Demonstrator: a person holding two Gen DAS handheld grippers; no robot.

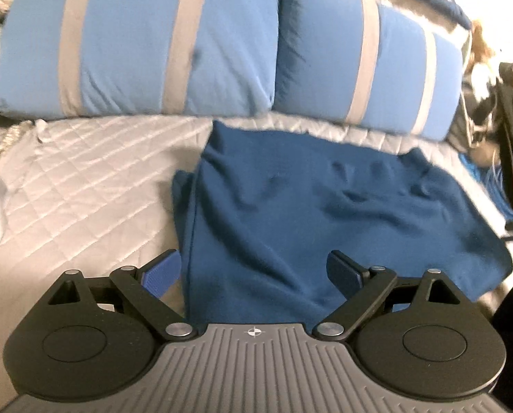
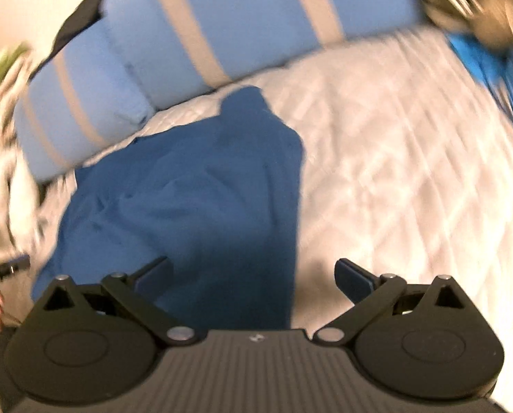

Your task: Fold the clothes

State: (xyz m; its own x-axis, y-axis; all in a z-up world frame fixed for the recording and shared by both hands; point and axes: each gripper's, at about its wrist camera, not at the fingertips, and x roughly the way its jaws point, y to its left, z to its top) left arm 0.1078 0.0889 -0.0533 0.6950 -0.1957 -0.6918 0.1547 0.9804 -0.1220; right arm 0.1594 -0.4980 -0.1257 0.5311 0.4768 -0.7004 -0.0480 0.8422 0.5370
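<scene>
Quilted grey bedspread point(image 1: 84, 189) — rumpled navy fleece garment point(image 1: 291, 206) | both jaws released

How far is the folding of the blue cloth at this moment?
Done: the blue cloth lies spread on the quilted bed cover, with one side edge seemingly doubled over. In hand: nothing; the left hand-held gripper and the right hand-held gripper are both open above it. Left: most folds, and smoothing the wrinkles.
</scene>
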